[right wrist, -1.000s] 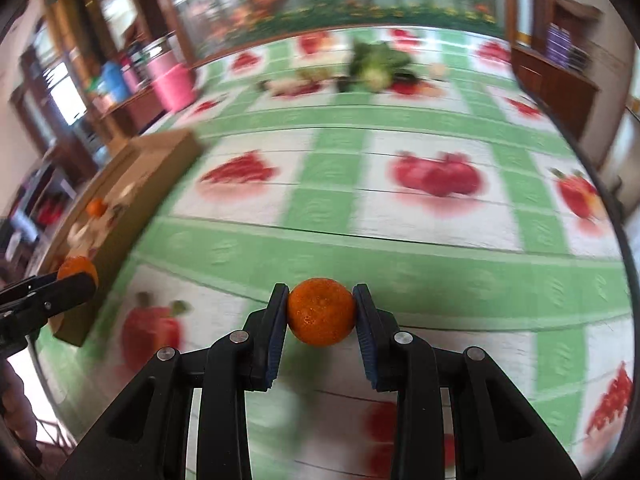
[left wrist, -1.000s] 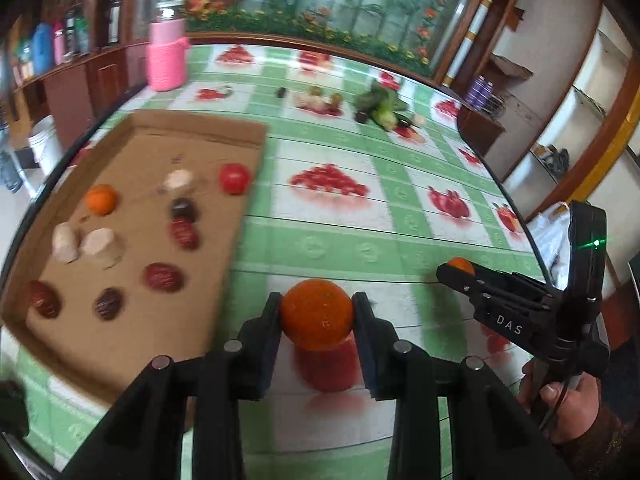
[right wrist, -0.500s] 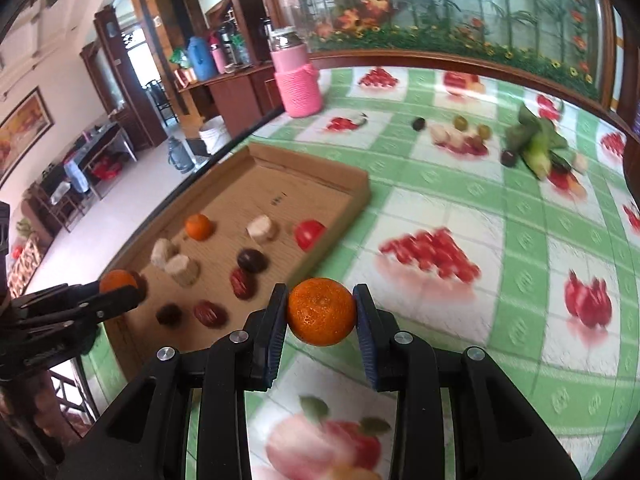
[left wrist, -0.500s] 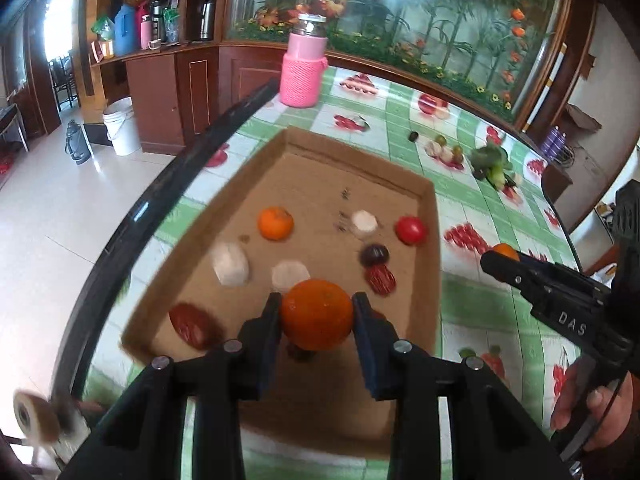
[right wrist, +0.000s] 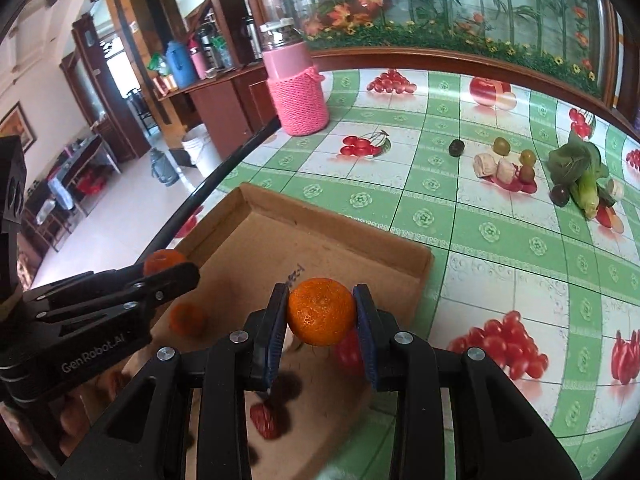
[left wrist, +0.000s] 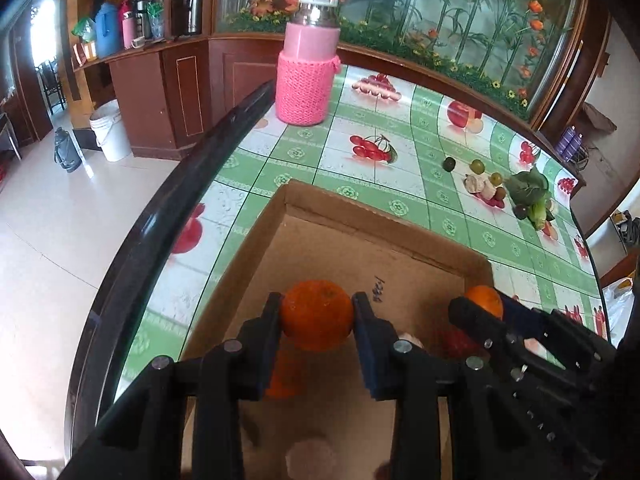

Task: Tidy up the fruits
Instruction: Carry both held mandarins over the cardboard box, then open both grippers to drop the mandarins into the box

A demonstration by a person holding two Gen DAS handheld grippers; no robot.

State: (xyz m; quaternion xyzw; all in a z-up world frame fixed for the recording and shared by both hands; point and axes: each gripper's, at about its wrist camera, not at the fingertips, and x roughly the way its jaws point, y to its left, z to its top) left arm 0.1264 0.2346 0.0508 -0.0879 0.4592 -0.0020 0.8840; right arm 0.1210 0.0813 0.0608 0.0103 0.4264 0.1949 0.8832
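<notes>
Above the cardboard tray point(left wrist: 360, 264):
Left gripper point(left wrist: 316, 312): angled downward, clamped on an orange point(left wrist: 316, 314).
Right gripper point(right wrist: 321, 312): angled downward alongside, pinched on a second orange point(right wrist: 321, 312).

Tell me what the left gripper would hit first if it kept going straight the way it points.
Most likely the bare floor of the cardboard box. The left gripper, shut on an orange, points down into it, with nothing else visibly ahead; depth is uncertain.
</notes>
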